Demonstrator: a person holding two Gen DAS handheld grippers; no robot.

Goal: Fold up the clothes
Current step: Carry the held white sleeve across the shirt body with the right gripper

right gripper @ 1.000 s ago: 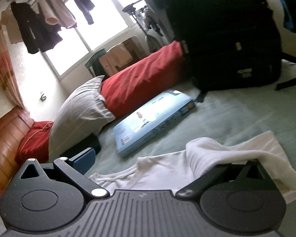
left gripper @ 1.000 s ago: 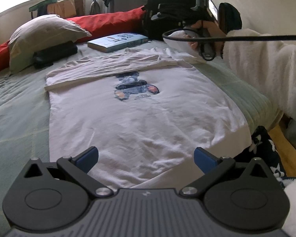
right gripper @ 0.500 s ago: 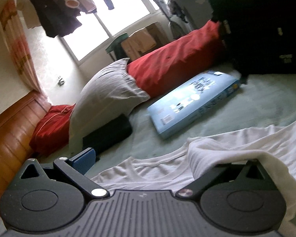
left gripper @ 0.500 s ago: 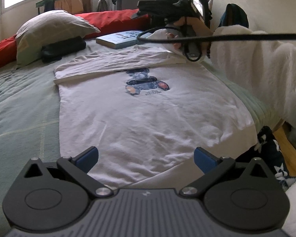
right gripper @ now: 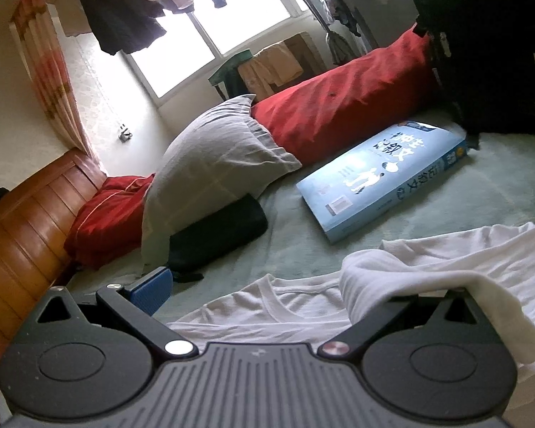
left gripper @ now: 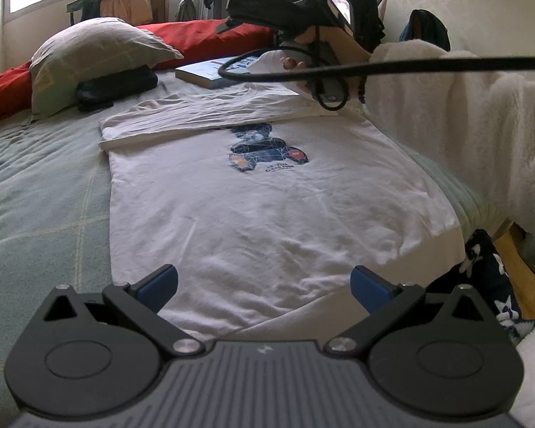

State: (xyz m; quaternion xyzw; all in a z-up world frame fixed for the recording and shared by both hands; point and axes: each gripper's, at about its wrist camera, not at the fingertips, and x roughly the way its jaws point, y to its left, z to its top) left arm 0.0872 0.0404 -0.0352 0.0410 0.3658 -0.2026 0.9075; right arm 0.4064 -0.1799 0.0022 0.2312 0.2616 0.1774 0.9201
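Note:
A white T-shirt (left gripper: 267,207) with a blue print lies flat on the bed, its top part folded across near the collar. My left gripper (left gripper: 264,278) hangs open just above the shirt's hem, nothing between its blue pads (left gripper: 158,280). At the shirt's far end a hand holds my right gripper (left gripper: 303,18) above the folded sleeve. In the right wrist view the right gripper (right gripper: 264,285) stands wide open over the collar (right gripper: 278,292). A fold of white cloth (right gripper: 410,274) drapes over its right finger and hides the pad.
A blue book (right gripper: 381,182), a grey pillow (right gripper: 210,167), a black pouch (right gripper: 217,235) and a red bolster (right gripper: 339,107) lie beyond the shirt. A black backpack (right gripper: 499,53) stands at the far right. A fluffy white sleeve (left gripper: 463,114) crosses the bed's right edge; a cable (left gripper: 410,64) runs along it.
The right gripper has lifted and swung left over the folded top, cloth still draped on its right finger. The left gripper has shifted slightly and stays open.

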